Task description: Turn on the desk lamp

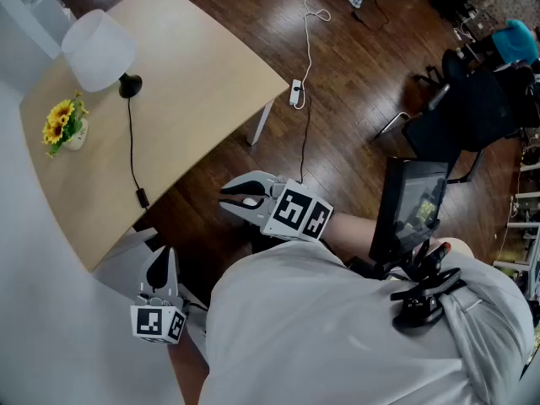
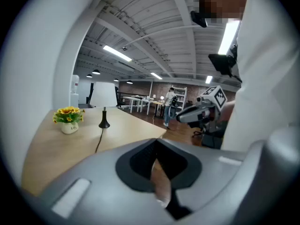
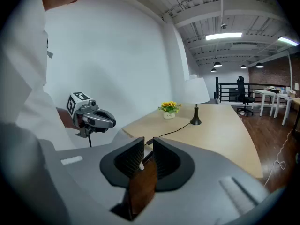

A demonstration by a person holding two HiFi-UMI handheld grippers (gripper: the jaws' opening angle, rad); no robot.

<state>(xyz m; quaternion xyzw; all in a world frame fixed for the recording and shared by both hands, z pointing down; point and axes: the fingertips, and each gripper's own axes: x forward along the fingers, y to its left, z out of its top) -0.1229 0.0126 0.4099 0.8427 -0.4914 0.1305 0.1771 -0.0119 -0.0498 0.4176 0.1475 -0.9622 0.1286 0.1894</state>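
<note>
The desk lamp (image 1: 99, 49) has a white shade and a black base (image 1: 129, 84) and stands at the far end of the wooden desk (image 1: 194, 83). Its black cord runs to an inline switch (image 1: 143, 197) near the desk's near edge. My right gripper (image 1: 229, 200) hovers over the floor just off that edge, to the right of the switch, shut and holding nothing. My left gripper (image 1: 160, 267) is lower left, beside my body, also shut and holding nothing. The left gripper view shows the lamp (image 2: 103, 96) far ahead. The right gripper view shows the lamp (image 3: 196, 92) across the desk.
A small pot of yellow flowers (image 1: 63, 126) stands left of the lamp. A white wall runs along the desk's left side. A power strip (image 1: 296, 93) and its cable lie on the wood floor. Dark chairs (image 1: 468, 108) stand at the right.
</note>
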